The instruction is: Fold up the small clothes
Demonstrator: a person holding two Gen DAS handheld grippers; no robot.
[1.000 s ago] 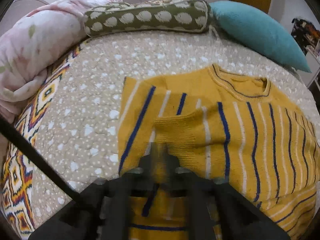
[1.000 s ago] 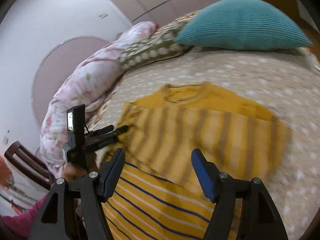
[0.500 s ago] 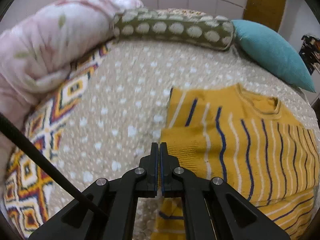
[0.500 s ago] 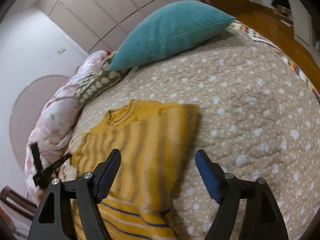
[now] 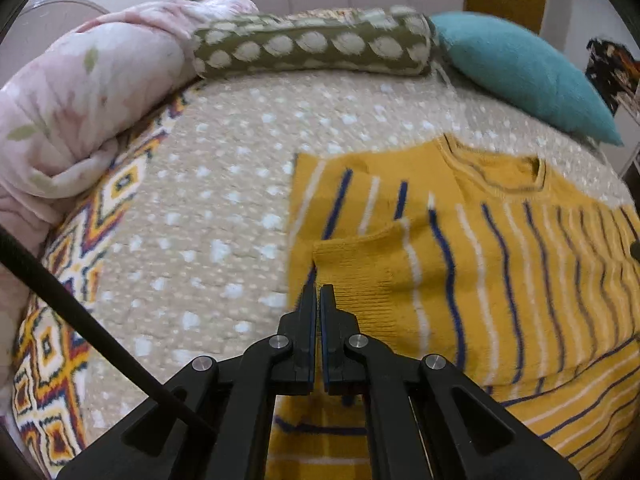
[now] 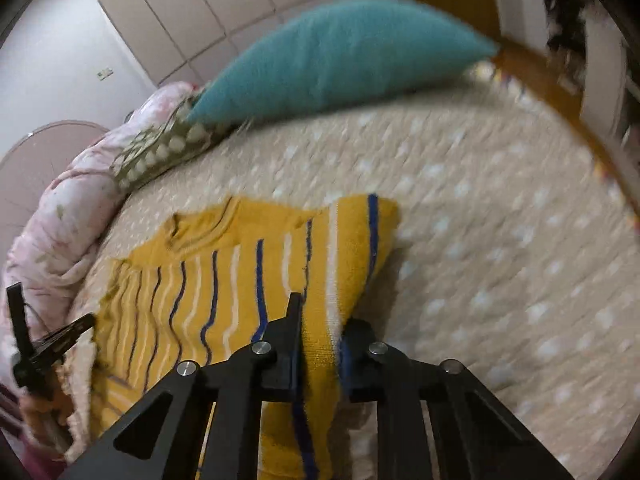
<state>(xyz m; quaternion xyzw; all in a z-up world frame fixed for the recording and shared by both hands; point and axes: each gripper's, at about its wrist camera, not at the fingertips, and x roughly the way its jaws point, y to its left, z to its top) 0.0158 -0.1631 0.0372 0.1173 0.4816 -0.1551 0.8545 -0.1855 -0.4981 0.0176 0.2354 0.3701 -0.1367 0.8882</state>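
Right now I'm on the sleeve-folding step. The sweater (image 5: 460, 248) lies flat on the dotted bedspread (image 5: 224, 216), collar toward the far pillows, with its left sleeve already folded across the body. My left gripper (image 5: 318, 300) has its jaws pressed together with nothing between them, its tip just at the near edge of that folded cuff; I can't tell whether it touches the knit. My right gripper (image 6: 320, 320) is closing its jaws on the right side of the sweater, and a bunched ridge of yellow knit sits between the pads, rising off the bedspread. I judge the grip is nearly set but not proven, since the picture is blurred. Next I need a firm pinch, then a lift and a carry leftward across the body, laying this side flat over the stripes without dragging the whole sweater along.
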